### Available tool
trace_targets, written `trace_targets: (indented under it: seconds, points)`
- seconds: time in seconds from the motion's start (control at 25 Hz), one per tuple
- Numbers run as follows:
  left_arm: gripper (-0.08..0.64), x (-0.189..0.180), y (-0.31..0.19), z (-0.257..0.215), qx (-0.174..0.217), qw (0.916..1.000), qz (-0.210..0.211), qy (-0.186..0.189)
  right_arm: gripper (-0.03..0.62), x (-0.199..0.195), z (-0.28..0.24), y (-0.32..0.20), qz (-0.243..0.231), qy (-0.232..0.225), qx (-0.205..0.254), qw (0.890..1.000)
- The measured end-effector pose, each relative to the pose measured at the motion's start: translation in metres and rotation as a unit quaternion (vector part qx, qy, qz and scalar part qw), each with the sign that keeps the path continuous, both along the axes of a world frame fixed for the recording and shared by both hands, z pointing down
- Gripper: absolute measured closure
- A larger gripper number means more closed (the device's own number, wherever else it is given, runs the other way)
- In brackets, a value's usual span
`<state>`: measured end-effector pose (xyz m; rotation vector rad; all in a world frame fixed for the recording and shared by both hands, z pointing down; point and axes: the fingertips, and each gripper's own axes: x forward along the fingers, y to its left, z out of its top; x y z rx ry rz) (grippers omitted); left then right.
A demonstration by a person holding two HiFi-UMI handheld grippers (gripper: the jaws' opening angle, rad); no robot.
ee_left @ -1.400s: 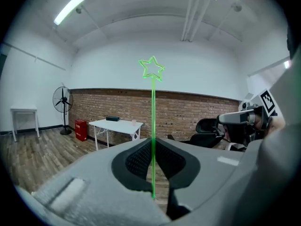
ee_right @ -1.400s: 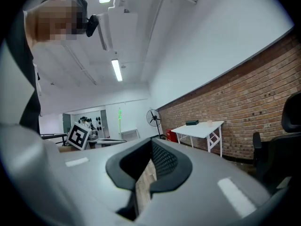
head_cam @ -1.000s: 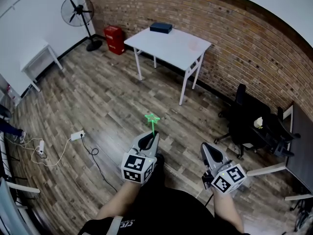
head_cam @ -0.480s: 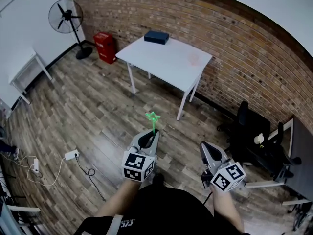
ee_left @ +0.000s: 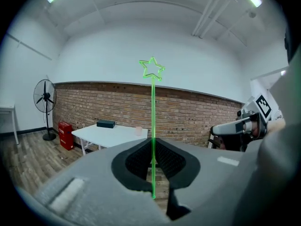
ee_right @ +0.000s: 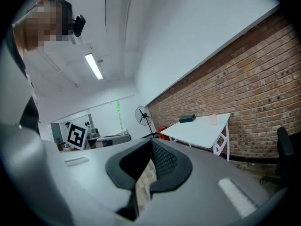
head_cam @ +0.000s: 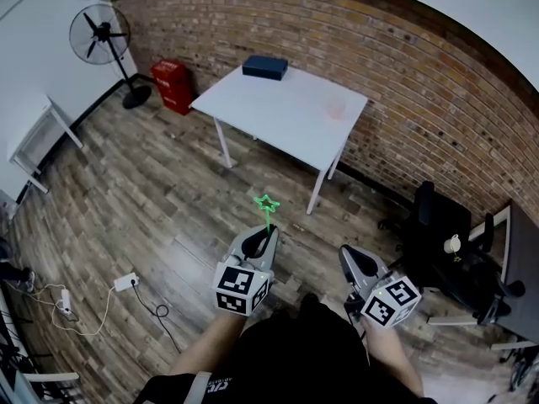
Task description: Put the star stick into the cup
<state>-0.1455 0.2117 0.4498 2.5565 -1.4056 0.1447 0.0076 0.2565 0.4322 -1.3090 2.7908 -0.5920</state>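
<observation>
My left hand-held gripper (head_cam: 260,242) is pinching the star stick (head_cam: 267,212) low on its shaft. In the left gripper view the thin green rod runs straight up between the two pads, with only a short tail poking back below them and the outlined star at the top. My right hand-held gripper (head_cam: 357,263) has its jaws pressed together at the tips and nothing between them. It rides beside the left one and is well apart from the stick.

The stick looks like a slim, smooth rod, probably plastic. I expect it to be very light, a bit springy, and prone to swivelling in the pads if I swing it. The star is a thin open outline and I would not squeeze it. The shaft is the place to hold, and the present low grip leaves nearly the whole length free above the jaws.

The cup (head_cam: 336,108) is a small pale pink one standing on the white counter (head_cam: 253,108) by the brick wall, well apart from me across the wooden floor. A dark box (head_cam: 264,66) sits at the counter's far corner. The cup looks light too, so I judge a sideways knock from the stick could tip it.
</observation>
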Motion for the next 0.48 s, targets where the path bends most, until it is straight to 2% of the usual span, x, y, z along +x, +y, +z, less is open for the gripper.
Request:
trace_targets:
  seconds: [0.24, 0.48]
  points:
    - [0.537, -0.004, -0.042, 0.014, -0.014, 0.9996, -0.024, -0.008, 0.592, -0.005, 0.012, -0.056, -0.026, -0.011, -0.011, 1.0]
    - [0.535, 0.013, -0.117, 0.011, -0.017, 0.9991, -0.037, -0.015, 0.592, -0.002, 0.016, -0.136, -0.056, -0.033, -0.014, 0.998]
